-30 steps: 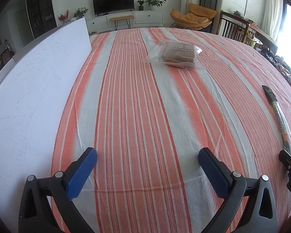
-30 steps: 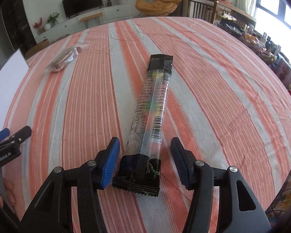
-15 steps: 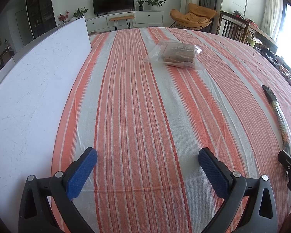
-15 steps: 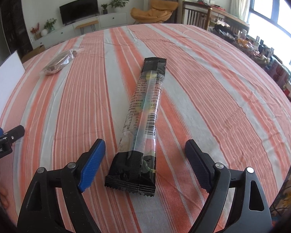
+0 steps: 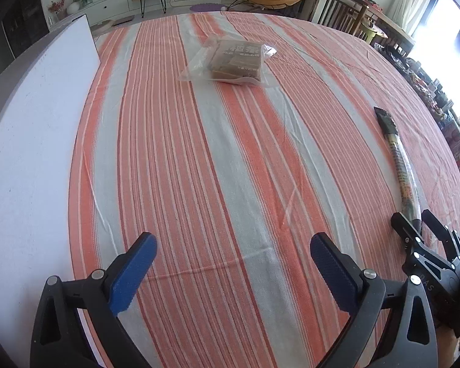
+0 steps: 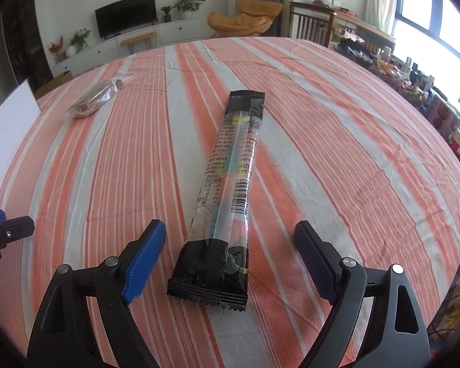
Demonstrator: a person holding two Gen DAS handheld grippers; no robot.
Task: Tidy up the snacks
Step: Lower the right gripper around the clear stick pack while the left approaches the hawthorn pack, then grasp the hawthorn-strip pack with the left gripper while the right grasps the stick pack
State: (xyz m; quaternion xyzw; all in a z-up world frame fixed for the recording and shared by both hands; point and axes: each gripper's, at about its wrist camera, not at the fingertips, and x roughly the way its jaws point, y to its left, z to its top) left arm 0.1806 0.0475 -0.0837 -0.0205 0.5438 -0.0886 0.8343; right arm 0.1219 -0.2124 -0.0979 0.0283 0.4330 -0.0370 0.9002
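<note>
A long black snack packet (image 6: 230, 181) lies on the striped tablecloth, its near end between my right gripper's (image 6: 230, 257) open fingers, not touched. It also shows at the right edge of the left wrist view (image 5: 397, 159). A clear bag of brown snack bars (image 5: 234, 61) lies far ahead of my left gripper (image 5: 230, 270), which is open and empty low over the cloth. The bag appears at the far left in the right wrist view (image 6: 93, 99). The right gripper shows in the left wrist view (image 5: 417, 224).
A white board (image 5: 30, 141) covers the table's left side. The orange-and-white striped cloth (image 5: 214, 168) covers the rest. Chairs, a TV unit and cluttered shelves stand beyond the table edges.
My right gripper has opened wide, let go of the black packet and drawn back a little. My left gripper has tilted and moved forward slightly; the snack bag looks closer.
</note>
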